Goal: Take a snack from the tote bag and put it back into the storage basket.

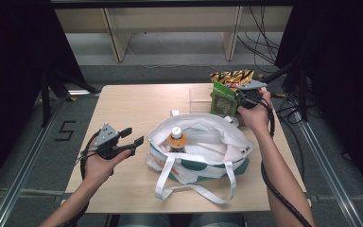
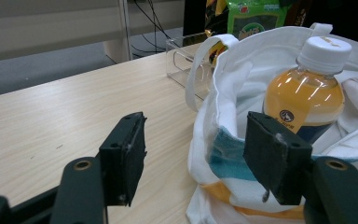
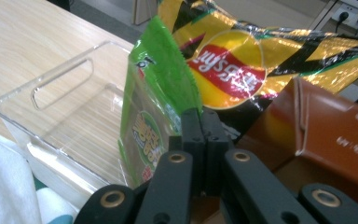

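Behind green packet (image 3: 161, 105), right gripper (image 3: 200, 121) view reveals brown box (image 3: 340, 135); gripper grasping packet; left gripper (image 2: 191, 154) released.

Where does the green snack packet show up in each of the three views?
High view: green snack packet at the table's far right, pinched by the right claw.
Left gripper view: top centre, behind the white bag.
Right gripper view: centre-left, clamped between the jaws.
Shared landmark: the clear plastic box beside it.

Light wooden table (image 1: 137, 101) stood on grey floor (image 1: 23, 142), a painted 5 (image 1: 64, 130) marked beside it, pale wooden furniture legs (image 1: 115, 40) behind, black cables (image 1: 260, 40) trailed (right), dark curtains (image 1: 9, 71) flanked both sides.
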Tool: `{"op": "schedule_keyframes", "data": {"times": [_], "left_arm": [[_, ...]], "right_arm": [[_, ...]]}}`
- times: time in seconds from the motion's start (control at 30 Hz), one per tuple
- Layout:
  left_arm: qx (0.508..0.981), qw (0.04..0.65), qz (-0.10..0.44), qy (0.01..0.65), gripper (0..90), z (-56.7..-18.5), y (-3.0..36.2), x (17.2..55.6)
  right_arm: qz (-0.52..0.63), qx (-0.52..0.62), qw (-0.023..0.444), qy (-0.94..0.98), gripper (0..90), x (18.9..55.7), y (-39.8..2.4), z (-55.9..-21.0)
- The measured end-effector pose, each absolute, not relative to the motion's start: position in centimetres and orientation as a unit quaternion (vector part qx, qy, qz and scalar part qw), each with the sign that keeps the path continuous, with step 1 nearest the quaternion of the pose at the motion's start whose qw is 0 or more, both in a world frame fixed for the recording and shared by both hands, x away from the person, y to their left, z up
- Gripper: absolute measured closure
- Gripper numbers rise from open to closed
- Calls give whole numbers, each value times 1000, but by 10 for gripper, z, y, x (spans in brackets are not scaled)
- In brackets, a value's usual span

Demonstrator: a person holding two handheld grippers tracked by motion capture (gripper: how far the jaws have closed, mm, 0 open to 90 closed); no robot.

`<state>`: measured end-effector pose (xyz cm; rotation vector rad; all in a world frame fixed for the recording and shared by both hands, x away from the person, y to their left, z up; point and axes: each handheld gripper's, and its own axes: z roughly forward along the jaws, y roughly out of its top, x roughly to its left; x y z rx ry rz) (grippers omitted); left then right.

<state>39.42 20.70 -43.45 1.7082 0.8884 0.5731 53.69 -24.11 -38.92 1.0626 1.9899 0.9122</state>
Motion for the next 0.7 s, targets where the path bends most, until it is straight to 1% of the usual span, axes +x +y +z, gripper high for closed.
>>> {"op": "schedule_keyframes", "data": {"times": [0.03, 0.17, 0.2, 0.37, 0.57, 0.7], "left_arm": [[718, 536, 242, 373, 381, -434, 207, 394], [716, 539, 240, 374, 381, -435, 208, 395], [715, 540, 240, 374, 381, -435, 208, 395], [718, 536, 239, 374, 381, -435, 207, 394], [716, 537, 241, 375, 381, -435, 208, 395], [718, 536, 240, 374, 381, -435, 207, 395]], "right_arm": [[354, 408, 352, 765, 900, 537, -241, -391], [345, 408, 344, 772, 900, 537, -242, -394], [347, 410, 350, 768, 900, 537, -242, -396], [332, 410, 346, 776, 900, 536, -246, -395], [329, 410, 354, 773, 900, 534, -251, -399], [329, 416, 346, 774, 900, 532, -253, -395]]}}
